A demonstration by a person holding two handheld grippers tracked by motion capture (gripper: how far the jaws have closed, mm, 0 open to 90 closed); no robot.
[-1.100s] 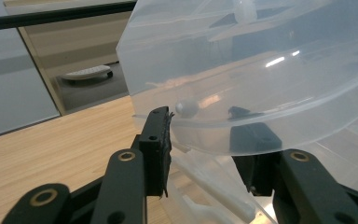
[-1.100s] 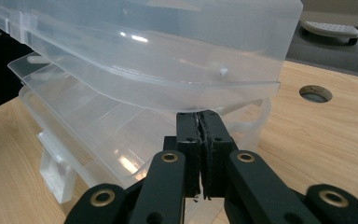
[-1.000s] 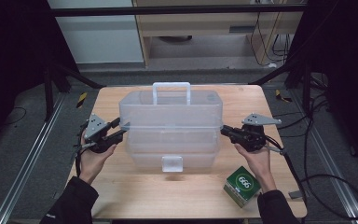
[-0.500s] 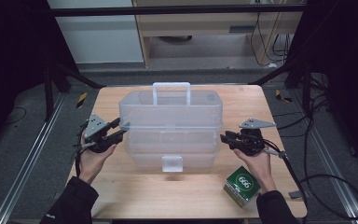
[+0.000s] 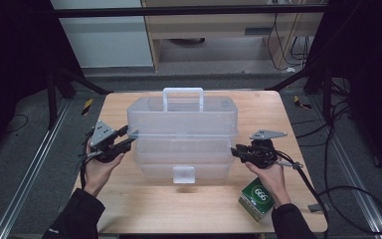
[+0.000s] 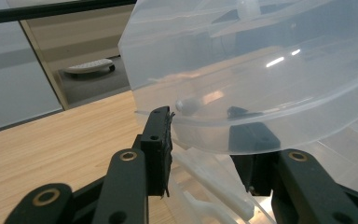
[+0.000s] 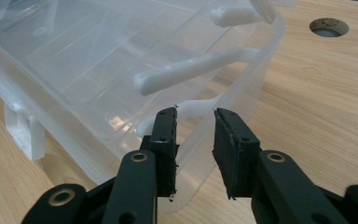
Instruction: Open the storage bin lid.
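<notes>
A clear plastic storage box (image 5: 183, 134) stands in the middle of the wooden table (image 5: 258, 107), its tiers stepped out toward the person and its white handle (image 5: 182, 91) upright at the far side. A white latch (image 5: 184, 174) hangs at the front of the lowest tier. Through the walls, dividers can be made out in the trays, and nothing can be seen in the compartments. A green carton (image 5: 256, 198) with a white logo sits near the table's front right corner, just beside the person's right wrist and apart from the box. The left gripper (image 5: 124, 139) is held at the box's left end, level with the upper tier, the forearm coming in from the bottom edge; in the left gripper view the 2 jaws straddle the rim of that tier, 1 outside the wall and 1 seen through the plastic, and they look closed on it. The right gripper (image 5: 235, 151) is held level at the box's right end, lower down, pointing in at the side wall. In the right gripper view its jaws stand apart, having just opened, with the curved edge of the box (image 7: 200, 109) and a white hinge arm (image 7: 191, 70) just ahead of the tips and nothing pinched between the pads.
</notes>
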